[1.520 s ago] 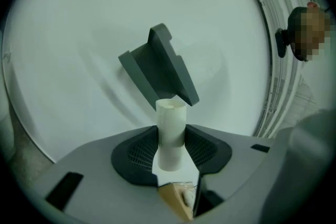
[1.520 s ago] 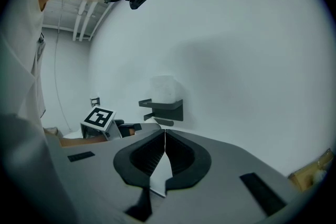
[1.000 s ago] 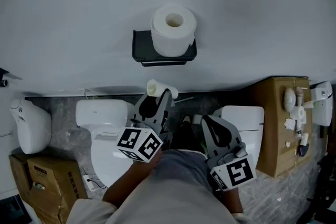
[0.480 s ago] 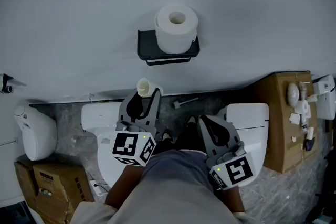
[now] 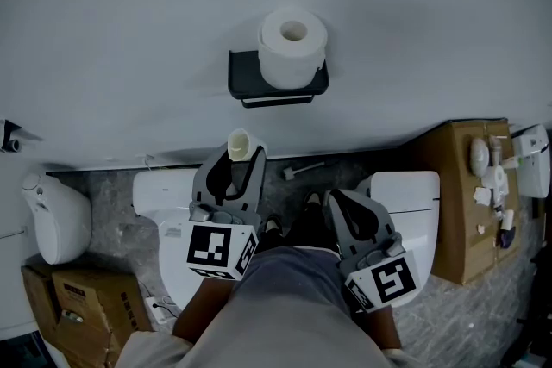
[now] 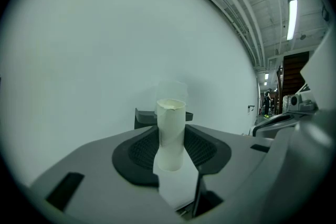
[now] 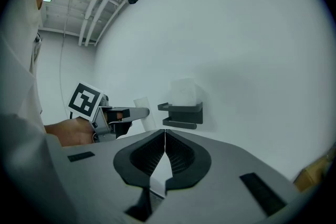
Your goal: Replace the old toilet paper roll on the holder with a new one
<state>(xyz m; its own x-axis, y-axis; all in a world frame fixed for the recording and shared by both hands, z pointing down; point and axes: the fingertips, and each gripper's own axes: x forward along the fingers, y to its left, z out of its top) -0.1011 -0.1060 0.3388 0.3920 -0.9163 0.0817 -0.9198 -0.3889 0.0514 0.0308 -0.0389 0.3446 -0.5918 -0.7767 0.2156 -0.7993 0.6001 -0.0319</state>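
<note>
In the head view a full toilet paper roll (image 5: 292,47) stands on top of the black holder (image 5: 278,88) fixed to the pale wall (image 5: 129,30). Below it the left gripper (image 5: 235,161) holds a bare cardboard core (image 5: 239,143) at its tip, well short of the holder. The right gripper (image 5: 340,200) hangs beside it over the floor, between two white toilets (image 5: 168,224). A cardboard box (image 5: 457,211) stands at the right. The left gripper view shows the core upright between the jaws, their pads clamped on its sides – they have just tightened a little. The right gripper view shows that gripper's jaws pressed together with nothing between them – the holder and roll lie ahead, and a hand (image 7: 67,132) is at the left.
</note>
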